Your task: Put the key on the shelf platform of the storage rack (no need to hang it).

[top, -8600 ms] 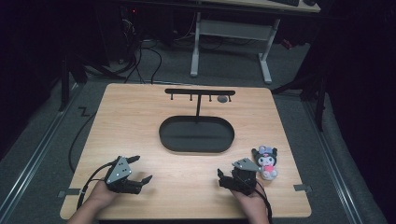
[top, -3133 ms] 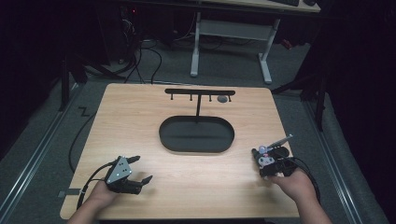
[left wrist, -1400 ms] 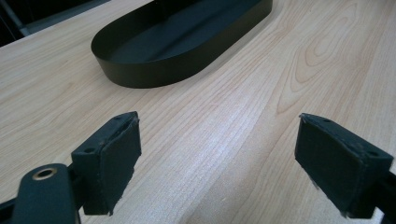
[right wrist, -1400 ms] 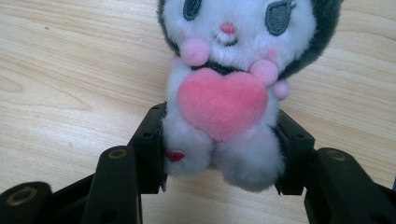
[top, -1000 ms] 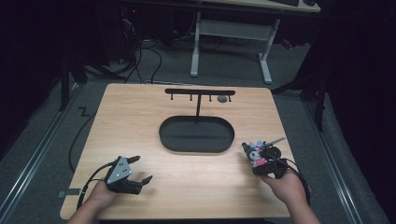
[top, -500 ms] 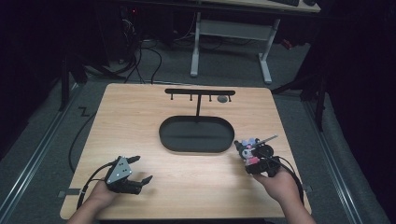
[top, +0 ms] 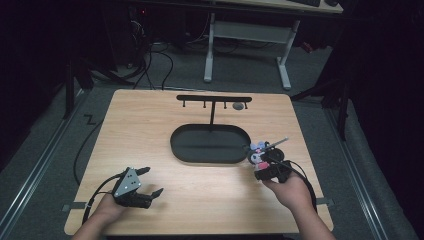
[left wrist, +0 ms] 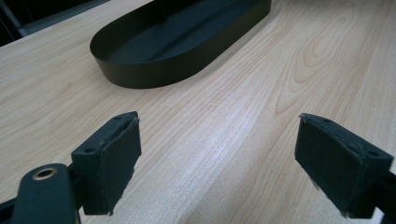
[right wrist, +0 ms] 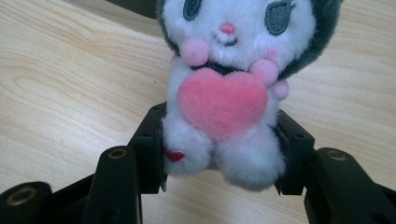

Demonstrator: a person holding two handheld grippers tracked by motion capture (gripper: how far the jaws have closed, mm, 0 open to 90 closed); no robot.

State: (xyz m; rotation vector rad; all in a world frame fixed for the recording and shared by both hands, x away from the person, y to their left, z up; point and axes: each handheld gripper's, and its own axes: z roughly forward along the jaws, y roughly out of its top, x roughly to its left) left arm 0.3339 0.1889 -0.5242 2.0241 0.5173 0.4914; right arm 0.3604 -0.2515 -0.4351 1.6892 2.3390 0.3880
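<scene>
A small plush toy [right wrist: 224, 88], white with a dark hood and a pink heart on its chest, is held above the wooden table. My right gripper [right wrist: 219, 156] is shut on its lower body, one pad pressing each side. From above, the plush toy [top: 257, 154] and my right gripper [top: 264, 162] sit just off the right end of the black oval tray [top: 185, 150]. My left gripper [top: 149, 181] rests open near the table's front left, with nothing between its pads [left wrist: 116, 154]. The tray [left wrist: 140, 74] lies ahead of it.
A black T-shaped rack [top: 214, 100] with small hooks stands behind the tray, and a small grey round thing [top: 238, 106] hangs or sits by its right end. The table's [top: 150, 125] edges drop to a dark floor with cables and a desk frame beyond.
My right gripper has carried the plush toy left and slightly up, from the right side of the table towards the tray's right end. The left gripper has stayed put.
</scene>
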